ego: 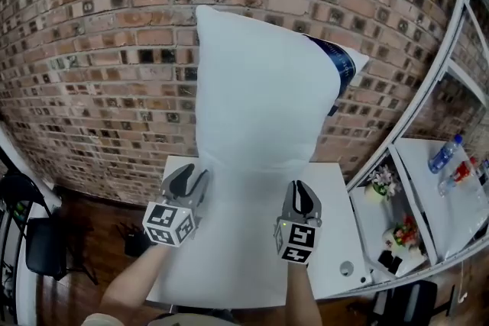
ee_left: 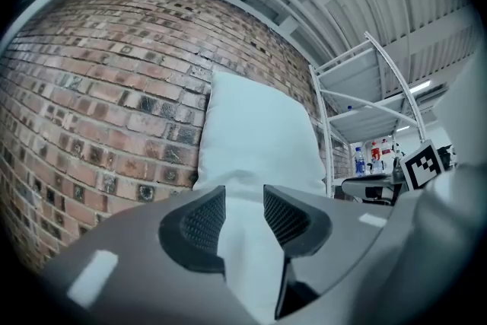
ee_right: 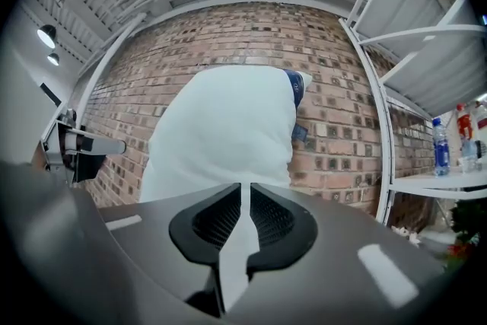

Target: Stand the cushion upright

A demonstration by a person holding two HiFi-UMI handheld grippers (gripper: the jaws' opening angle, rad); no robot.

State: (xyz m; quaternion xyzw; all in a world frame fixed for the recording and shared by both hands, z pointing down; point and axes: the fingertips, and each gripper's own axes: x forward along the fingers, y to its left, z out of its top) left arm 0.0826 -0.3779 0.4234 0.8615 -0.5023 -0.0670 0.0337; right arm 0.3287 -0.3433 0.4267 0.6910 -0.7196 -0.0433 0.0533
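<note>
Cushion [ego: 260, 88] stands on end at the far edge of the white surface [ego: 336, 240], at 12 o'clock from the person. Its back looks to be against the brick wall [ego: 99, 50]. There is a dark blue patch [ego: 336, 61] at its top corner toward 2 o'clock.

Left gripper [ego: 192, 178] sits near the cushion's base at 7 o'clock. Its fingers [ee_left: 196, 223] are spread with nothing between them. Right gripper [ego: 303, 195] is at 5 o'clock of the base. Its fingers [ee_right: 221, 221] are pressed nearly together with only a thin slit, pinching nothing. Neither gripper touches the cushion as far as I can see.

Task looks done or all but done.

Risks:
- The cushion is soft and tall, so it could sag in the middle and fold forward toward 6 o'clock.
- The base may slide out on the smooth surface, since only the wall props it.
- The top bulges toward 2 o'clock, so it could tip sideways that way, toward the metal rack [ego: 451, 34].
- A careless nudge at the base from either gripper would knock it over.

Counts: one cushion, two grippers, one surface, one wall, one rack.
</note>
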